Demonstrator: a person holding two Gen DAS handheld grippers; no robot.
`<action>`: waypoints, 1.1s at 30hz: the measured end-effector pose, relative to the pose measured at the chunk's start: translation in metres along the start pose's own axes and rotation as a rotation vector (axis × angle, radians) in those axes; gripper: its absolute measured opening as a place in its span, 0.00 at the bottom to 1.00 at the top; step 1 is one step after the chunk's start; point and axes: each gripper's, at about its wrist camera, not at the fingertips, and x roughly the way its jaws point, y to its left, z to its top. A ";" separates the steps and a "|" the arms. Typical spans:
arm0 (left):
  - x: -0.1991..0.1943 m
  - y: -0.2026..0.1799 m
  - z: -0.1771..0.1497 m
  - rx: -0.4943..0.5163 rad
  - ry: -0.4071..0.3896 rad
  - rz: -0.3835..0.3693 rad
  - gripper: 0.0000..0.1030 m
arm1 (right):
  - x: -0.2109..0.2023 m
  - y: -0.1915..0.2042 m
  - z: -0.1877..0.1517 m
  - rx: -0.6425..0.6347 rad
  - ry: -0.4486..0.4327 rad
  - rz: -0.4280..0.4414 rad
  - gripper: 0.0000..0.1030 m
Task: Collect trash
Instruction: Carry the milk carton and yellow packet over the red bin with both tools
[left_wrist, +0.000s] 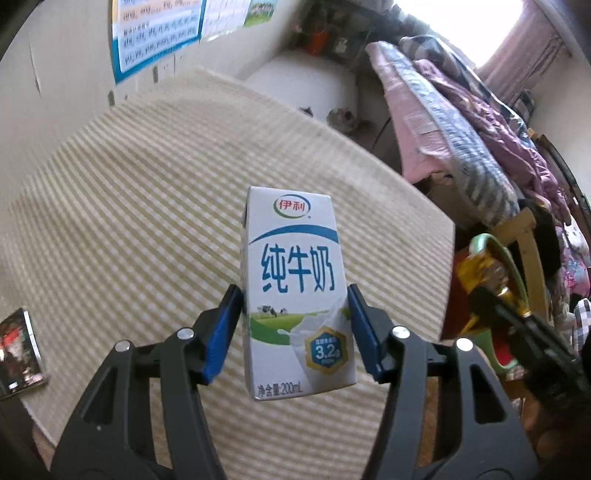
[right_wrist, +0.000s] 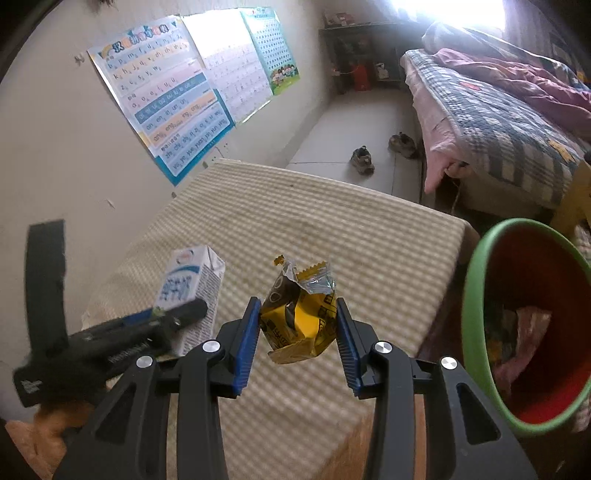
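One white-blue milk carton (left_wrist: 295, 291), upright.

- My left gripper (left_wrist: 295, 325) holds the milk carton (left_wrist: 295, 291) upright between its jaws, above the desk (left_wrist: 147, 192).
- My right gripper (right_wrist: 297, 332) holds the snack wrapper (right_wrist: 299, 317) to the right of the carton, also over the desk.
- The bin (right_wrist: 476, 317) stands off the desk's right edge.
- A booklet (left_wrist: 18, 350) lies on the desk, far left.
- The bed (right_wrist: 498, 140) lies beyond, right.
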 end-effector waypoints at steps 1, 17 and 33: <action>-0.005 0.001 -0.001 -0.004 -0.008 -0.003 0.54 | -0.004 0.000 -0.002 0.001 -0.008 0.002 0.38; -0.079 -0.055 -0.007 0.098 -0.150 -0.038 0.54 | -0.061 -0.017 -0.005 0.035 -0.118 0.009 0.38; -0.067 -0.134 -0.006 0.215 -0.107 -0.198 0.54 | -0.095 -0.100 -0.007 0.177 -0.183 -0.155 0.39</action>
